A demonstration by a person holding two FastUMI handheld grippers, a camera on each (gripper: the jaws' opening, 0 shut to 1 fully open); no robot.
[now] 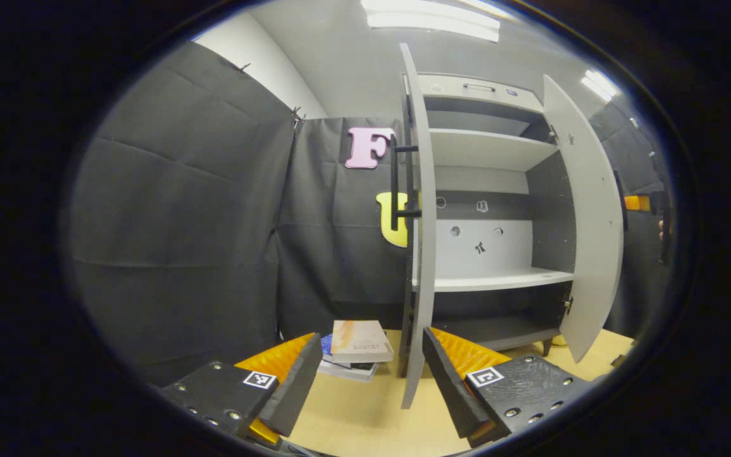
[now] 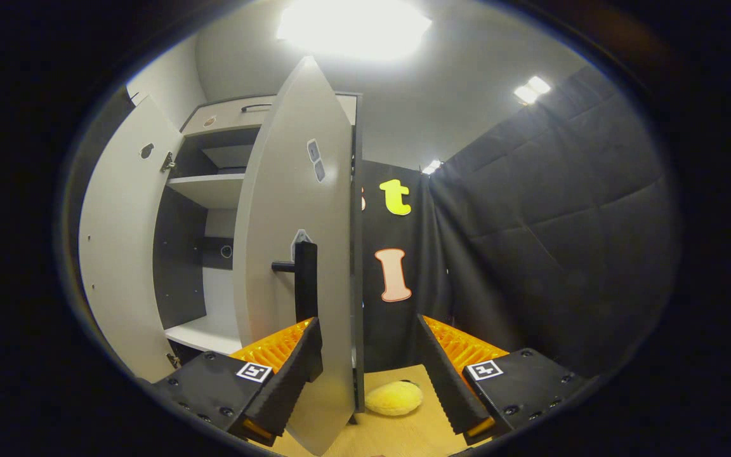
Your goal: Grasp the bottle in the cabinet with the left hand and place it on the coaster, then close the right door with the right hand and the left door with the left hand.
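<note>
In the left gripper view the grey cabinet (image 1: 492, 279) stands with both doors swung out. Its left door (image 1: 421, 241) is edge-on to me, black bar handle (image 1: 396, 184) on the outer face, and the right door (image 1: 584, 222) hangs open beyond. My left gripper (image 1: 372, 346) is open, and the left door's lower edge sits between its fingers, close to the right one. In the right gripper view my right gripper (image 2: 368, 343) is open around the free edge of the right door (image 2: 296, 209), its left finger just under that door's black handle (image 2: 306, 273). The left door (image 2: 121, 254) stands open farther off.
A small stack of books (image 1: 358, 352) lies on the wooden table (image 1: 365, 419) left of the left door. A yellow plush object (image 2: 394, 398) rests on the table by the right door's foot. An orange part of the other gripper (image 1: 637, 203) shows past the right door.
</note>
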